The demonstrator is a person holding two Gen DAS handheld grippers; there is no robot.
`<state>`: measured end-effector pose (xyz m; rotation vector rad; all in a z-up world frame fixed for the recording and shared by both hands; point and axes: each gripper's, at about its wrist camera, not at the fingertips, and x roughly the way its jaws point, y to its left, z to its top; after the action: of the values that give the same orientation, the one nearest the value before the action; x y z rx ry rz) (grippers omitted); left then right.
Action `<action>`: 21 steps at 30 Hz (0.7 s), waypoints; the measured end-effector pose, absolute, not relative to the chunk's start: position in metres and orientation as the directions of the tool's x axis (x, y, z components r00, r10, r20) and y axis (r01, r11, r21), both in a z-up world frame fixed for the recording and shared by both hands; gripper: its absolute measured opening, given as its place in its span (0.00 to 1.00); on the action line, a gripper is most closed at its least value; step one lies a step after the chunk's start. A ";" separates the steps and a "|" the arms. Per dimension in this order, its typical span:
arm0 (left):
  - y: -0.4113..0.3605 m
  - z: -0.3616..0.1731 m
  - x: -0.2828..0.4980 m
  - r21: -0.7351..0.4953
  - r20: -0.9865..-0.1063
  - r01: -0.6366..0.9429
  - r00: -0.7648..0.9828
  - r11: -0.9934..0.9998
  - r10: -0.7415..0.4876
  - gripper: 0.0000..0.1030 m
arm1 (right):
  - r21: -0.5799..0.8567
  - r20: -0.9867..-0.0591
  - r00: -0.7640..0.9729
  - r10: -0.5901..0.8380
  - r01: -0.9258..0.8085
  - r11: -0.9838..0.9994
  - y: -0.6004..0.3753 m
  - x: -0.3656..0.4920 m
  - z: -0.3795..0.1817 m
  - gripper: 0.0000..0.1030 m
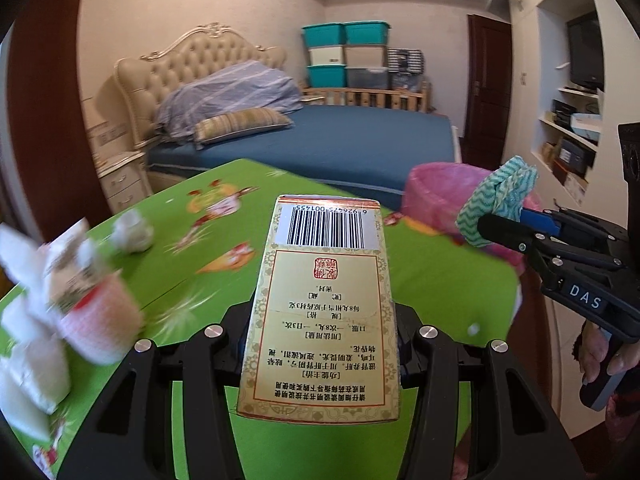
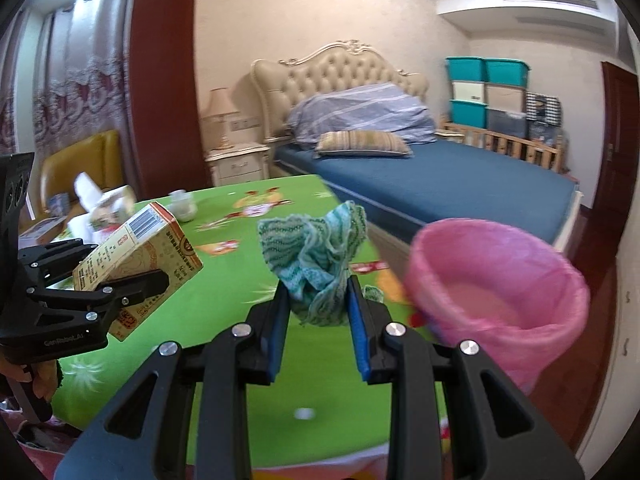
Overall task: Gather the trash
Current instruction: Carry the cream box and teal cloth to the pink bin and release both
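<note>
My left gripper (image 1: 320,332) is shut on a yellow medicine box (image 1: 324,320) with a barcode, held above the green table; the box also shows in the right wrist view (image 2: 140,260). My right gripper (image 2: 318,300) is shut on a crumpled teal-and-white cloth (image 2: 320,256), seen too in the left wrist view (image 1: 500,196). A bin lined with a pink bag (image 2: 500,280) stands at the table's right edge, just right of the cloth; it also shows in the left wrist view (image 1: 440,196).
The green cartoon tablecloth (image 1: 440,288) covers the table. A blurred heap of white tissues and wrappers (image 1: 60,308) lies at the left, with a crumpled white piece (image 1: 132,232) beyond it. A bed (image 2: 440,184) and nightstand (image 2: 238,164) stand behind.
</note>
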<state>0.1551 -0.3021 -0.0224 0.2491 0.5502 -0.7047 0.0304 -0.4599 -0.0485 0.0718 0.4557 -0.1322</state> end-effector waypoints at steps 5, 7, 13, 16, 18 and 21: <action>-0.346 -0.017 0.157 0.023 -0.555 0.716 0.589 0.698 -0.587 0.47 | 0.022 -0.437 0.881 -0.180 0.210 0.978 -0.497 0.020 -0.045 0.27; -0.364 -0.014 0.157 0.018 -0.554 0.735 0.572 0.678 -0.605 0.47 | 0.010 -0.435 0.876 -0.209 0.237 0.972 -0.512 0.018 -0.043 0.27; -0.421 -0.005 0.164 -0.003 -0.560 0.781 0.516 0.625 -0.648 0.47 | -0.001 -0.438 0.856 -0.274 0.304 0.953 -0.562 0.015 -0.041 0.27; -0.447 -0.003 0.168 0.006 -0.556 0.796 0.505 0.605 -0.660 0.47 | 0.004 -0.444 0.847 -0.291 0.327 0.945 -0.589 0.015 -0.042 0.27; -0.464 -0.004 0.169 0.015 -0.557 0.806 0.498 0.592 -0.665 0.47 | 0.000 -0.452 0.837 -0.309 0.346 0.938 -0.606 0.017 -0.043 0.27; -0.491 -0.005 0.177 -0.002 -0.566 0.815 0.477 0.579 -0.673 0.47 | -0.014 -0.455 0.829 -0.327 0.360 0.933 -0.623 0.022 -0.043 0.27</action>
<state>0.1771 -0.4914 -0.0049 0.2846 0.5560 -0.9237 0.0220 -0.6231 -0.0432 0.0737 0.4692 -0.3648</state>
